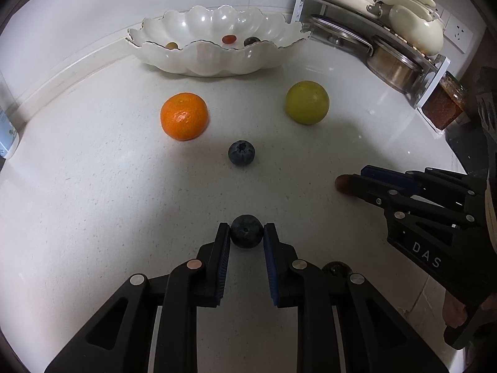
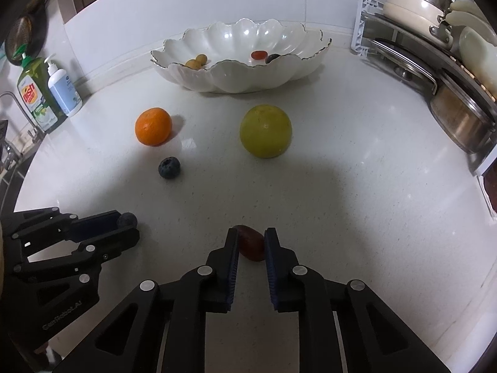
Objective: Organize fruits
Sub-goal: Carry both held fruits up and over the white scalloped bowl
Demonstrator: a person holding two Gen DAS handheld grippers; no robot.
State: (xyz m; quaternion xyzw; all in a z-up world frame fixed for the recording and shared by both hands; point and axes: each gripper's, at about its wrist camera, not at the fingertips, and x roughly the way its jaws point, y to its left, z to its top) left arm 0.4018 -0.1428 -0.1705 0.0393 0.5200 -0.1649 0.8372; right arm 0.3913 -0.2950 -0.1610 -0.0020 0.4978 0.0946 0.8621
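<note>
White counter (image 1: 93, 217) below me, my left gripper (image 1: 247, 233) clamps a blueberry (image 1: 246, 231) and my right gripper (image 2: 251, 244) a red grape (image 2: 251, 245), each pinched ready for the scalloped bowl (image 2: 236, 77).

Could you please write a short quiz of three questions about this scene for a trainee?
1. What does the left gripper hold?
2. True or false: the orange lies inside the white bowl.
3. Which fruit on the counter stands nearest the bowl: A the green fruit, B the loose blueberry?

Key: 1. A blueberry. 2. False, it lies on the counter. 3. A.
</note>
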